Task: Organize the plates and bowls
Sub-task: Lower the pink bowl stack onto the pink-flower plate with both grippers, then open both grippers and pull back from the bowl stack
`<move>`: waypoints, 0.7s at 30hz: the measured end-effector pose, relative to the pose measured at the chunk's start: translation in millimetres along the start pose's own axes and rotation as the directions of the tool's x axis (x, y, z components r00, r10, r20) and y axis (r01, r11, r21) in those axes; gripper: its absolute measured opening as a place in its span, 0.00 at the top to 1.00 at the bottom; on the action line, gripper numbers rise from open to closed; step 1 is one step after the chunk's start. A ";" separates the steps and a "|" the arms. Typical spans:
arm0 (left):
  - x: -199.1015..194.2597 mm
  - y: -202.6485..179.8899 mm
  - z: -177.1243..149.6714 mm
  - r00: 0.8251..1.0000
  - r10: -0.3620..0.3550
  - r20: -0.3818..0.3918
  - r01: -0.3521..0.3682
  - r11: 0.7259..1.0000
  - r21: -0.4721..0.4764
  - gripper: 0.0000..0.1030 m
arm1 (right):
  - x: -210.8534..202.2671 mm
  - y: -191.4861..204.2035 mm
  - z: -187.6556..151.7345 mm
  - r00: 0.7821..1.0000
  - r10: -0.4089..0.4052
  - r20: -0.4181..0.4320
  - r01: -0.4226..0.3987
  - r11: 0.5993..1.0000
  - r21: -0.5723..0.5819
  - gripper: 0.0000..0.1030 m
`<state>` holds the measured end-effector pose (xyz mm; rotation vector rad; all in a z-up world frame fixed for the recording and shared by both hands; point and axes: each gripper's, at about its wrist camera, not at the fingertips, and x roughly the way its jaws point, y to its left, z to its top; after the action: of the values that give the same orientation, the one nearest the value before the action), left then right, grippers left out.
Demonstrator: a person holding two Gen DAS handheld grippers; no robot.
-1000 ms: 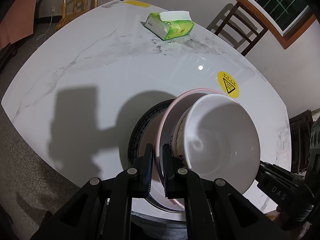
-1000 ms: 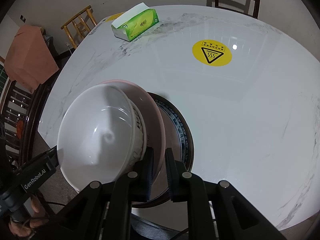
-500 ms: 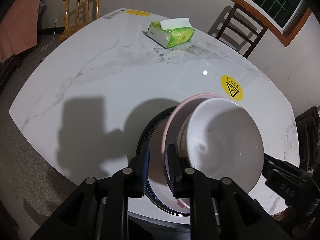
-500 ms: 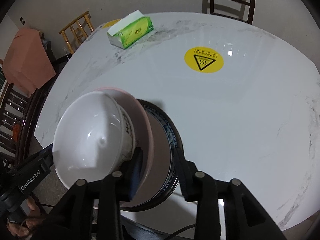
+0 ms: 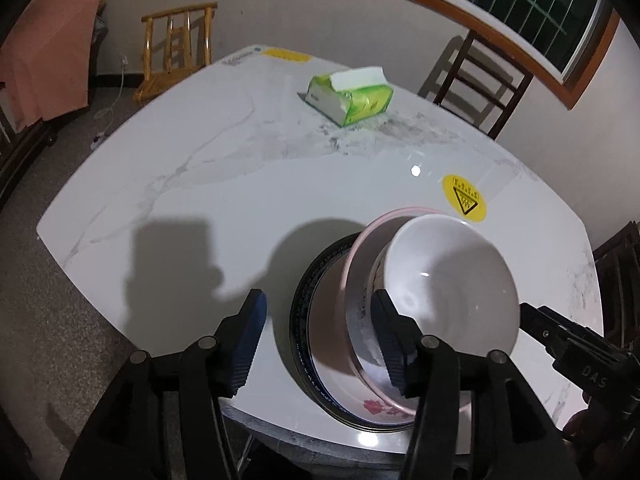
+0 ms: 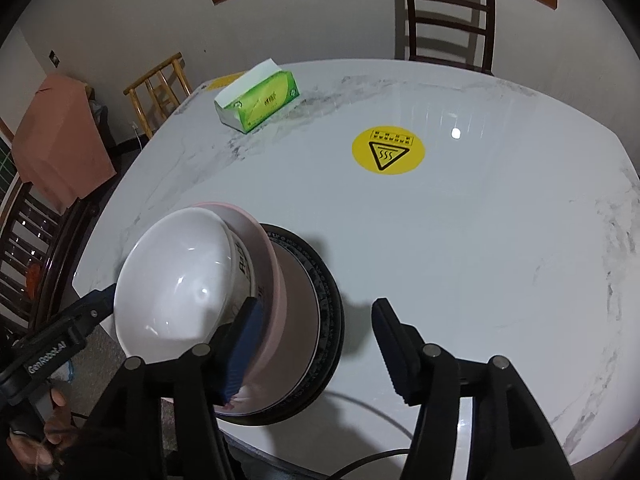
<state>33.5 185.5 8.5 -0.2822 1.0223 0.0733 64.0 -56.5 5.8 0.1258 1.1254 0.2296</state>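
A stack sits at the near edge of the white marble table. Its base is a dark-rimmed plate. On the plate lies a pink bowl, and inside that a white bowl. My left gripper hangs over the stack's left rim and its jaws are opening. The plate and pink rims lie between the pads, untouched. My right gripper straddles the stack's right rim; its jaws are opening too, and the pads are off the rims.
A green tissue box lies at the table's far side, and a round yellow warning sticker is beyond the stack. Wooden chairs stand around the table. A hand holds the left gripper's handle.
Both grippers were shut on the pink bowl's rim. They have let go, spread their jaws and drawn back and upward. The stack stays on the table.
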 end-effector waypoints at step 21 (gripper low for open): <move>-47.0 -35.1 -53.4 0.989 0.032 0.147 -0.054 0.988 0.147 0.36 | -30.4 -12.2 -48.6 0.995 0.066 0.076 -0.062 0.997 -0.055 0.24</move>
<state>-28.8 140.9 29.3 -0.1147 0.8848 0.0545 9.0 -76.5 9.1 0.1235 1.0376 0.3083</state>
